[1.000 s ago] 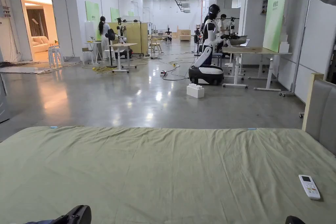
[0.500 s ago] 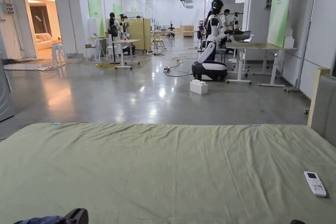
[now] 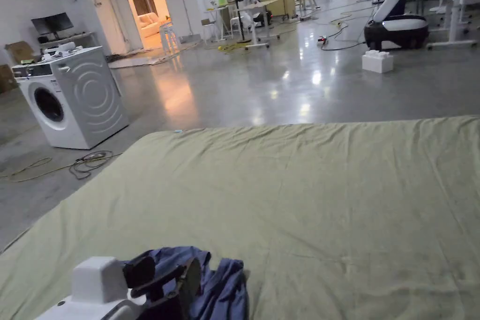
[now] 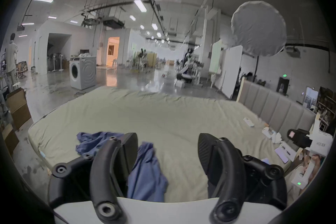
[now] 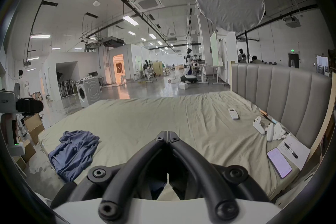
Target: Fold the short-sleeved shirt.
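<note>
The blue shirt lies crumpled at the near left corner of the bed, my left gripper hangs over it with jaws wide apart, and my right gripper has its jaws closed on nothing.

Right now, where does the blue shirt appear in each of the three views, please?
Head view: the blue shirt lies crumpled at the bottom edge, left of centre, beside the left gripper.
Left gripper view: lower left of centre, partly between that gripper's open jaws.
Right gripper view: lower left, near the bed's corner.
Shared landmark: the white washing machine on the floor beyond the green bed sheet.
</note>
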Demonstrator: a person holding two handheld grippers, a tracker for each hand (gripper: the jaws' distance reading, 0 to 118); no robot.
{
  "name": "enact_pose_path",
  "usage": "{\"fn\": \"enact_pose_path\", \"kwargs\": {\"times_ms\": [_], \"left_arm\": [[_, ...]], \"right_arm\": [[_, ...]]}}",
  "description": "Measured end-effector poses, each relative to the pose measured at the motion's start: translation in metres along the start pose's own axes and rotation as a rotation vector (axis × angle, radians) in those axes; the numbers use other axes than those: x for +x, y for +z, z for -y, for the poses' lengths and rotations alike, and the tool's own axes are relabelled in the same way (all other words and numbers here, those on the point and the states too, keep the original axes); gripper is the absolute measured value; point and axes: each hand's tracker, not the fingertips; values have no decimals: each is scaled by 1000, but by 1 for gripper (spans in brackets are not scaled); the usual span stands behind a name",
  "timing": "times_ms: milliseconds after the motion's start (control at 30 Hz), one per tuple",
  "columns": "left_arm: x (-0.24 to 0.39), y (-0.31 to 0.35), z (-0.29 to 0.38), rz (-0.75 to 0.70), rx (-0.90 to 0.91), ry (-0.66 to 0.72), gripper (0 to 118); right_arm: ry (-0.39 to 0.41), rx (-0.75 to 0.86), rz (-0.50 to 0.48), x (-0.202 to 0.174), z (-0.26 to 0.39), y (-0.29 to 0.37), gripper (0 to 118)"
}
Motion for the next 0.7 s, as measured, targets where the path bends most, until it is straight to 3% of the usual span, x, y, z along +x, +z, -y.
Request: {"fn": "enact_pose_path", "kwargs": {"times_ms": [133, 267, 400, 500, 633, 667, 700], "left_arm": [[-44, -59, 30, -108, -104, -63, 99], [-91, -133, 69, -112, -326, -36, 99], [-134, -194, 109, -113, -422, 54, 99], [-155, -232, 133, -178, -495, 121, 100], [-150, -253, 152, -205, -555, 47, 97], [-141, -251, 149, -240, -545, 26, 91], [-137, -251, 144, -234, -553, 27, 73]], "right_arm": [[-47, -77, 6, 7, 17, -12, 0], [-57, -142, 32, 6, 30, -25, 0], [-82, -203, 46, 4, 40, -34, 0], [-149, -252, 30, 8, 51, -37, 0], [-92, -313, 99, 6, 59, -36, 0], [-91, -316, 94, 6, 60, -36, 0], [-91, -319, 92, 7, 61, -35, 0]]}}
